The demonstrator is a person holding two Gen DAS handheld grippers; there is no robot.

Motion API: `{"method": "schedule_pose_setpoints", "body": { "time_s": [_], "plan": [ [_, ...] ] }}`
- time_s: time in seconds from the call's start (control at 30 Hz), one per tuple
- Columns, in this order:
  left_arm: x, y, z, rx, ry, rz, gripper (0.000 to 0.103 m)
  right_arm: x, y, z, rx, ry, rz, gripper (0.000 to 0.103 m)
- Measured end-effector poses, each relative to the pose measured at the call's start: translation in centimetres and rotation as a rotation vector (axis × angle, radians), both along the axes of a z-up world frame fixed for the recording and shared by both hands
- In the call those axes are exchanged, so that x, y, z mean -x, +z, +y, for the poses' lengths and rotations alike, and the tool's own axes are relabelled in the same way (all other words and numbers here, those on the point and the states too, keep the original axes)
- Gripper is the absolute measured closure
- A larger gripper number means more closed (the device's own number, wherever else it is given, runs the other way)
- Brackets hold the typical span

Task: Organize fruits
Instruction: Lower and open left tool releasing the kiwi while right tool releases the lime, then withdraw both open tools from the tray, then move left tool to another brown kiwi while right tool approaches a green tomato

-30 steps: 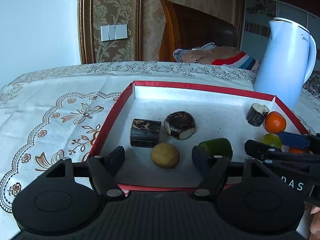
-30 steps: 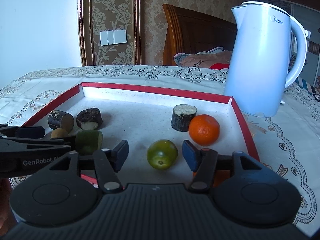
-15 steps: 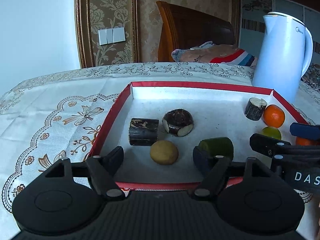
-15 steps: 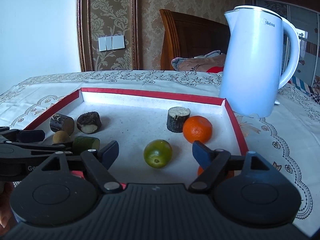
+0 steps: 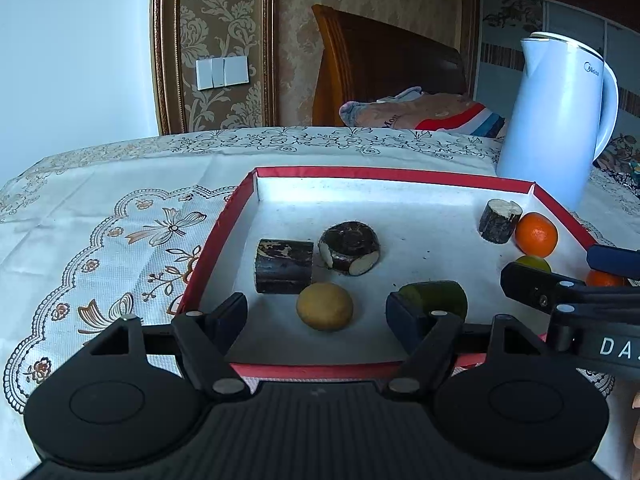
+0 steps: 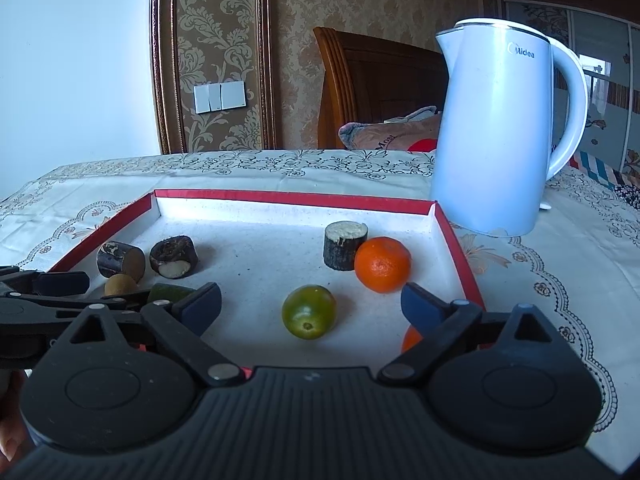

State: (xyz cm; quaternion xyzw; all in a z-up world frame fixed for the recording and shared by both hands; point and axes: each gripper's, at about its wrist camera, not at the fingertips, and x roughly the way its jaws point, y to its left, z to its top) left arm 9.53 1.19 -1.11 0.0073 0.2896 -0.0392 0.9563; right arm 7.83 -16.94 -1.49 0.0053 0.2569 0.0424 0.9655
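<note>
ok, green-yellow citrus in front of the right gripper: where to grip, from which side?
Grip the green citrus across its round middle, coming from the tray's near edge. It lies clear of the orange. The right gripper, jaws just opened wide, already frames it without touching.

A white kettle [image 6: 500, 136] stands on the embroidered tablecloth [image 5: 100, 232], before a wooden headboard [image 5: 384, 64] and folded blanket [image 5: 420, 110].

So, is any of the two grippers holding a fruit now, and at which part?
Nothing is held. The right gripper has just been opening around the round green citrus fruit, pads apart from it; the left gripper is open too.
</note>
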Motion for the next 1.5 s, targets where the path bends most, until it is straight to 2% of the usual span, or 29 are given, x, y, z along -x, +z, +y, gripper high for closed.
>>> {"method": "schedule_pose_setpoints", "body": {
  "time_s": [0.5,0.9,1.13,1.33,1.5],
  "plan": [
    [0.8,0.2,0.0,0.008,-0.011,-0.001,0.027,0.7,0.2,-0.5,-0.011,0.005,-0.016,0.002],
    [4.2,1.3,-0.2,0.019,-0.041,-0.072,0.025,3.7,1.3,-2.6,-0.080,-0.010,-0.067,0.000],
    [6.0,1.7,-0.4,0.049,-0.095,-0.087,0.024,6.7,1.5,-5.8,-0.146,-0.075,-0.087,0.000],
    [7.7,1.5,-1.1,0.090,-0.184,-0.055,0.024,8.7,1.7,-9.6,-0.211,-0.149,-0.094,0.000],
    [8.2,0.9,-2.3,0.079,-0.239,-0.028,0.024,10.3,0.9,-12.1,-0.181,-0.173,-0.045,0.000]
  ]
}}
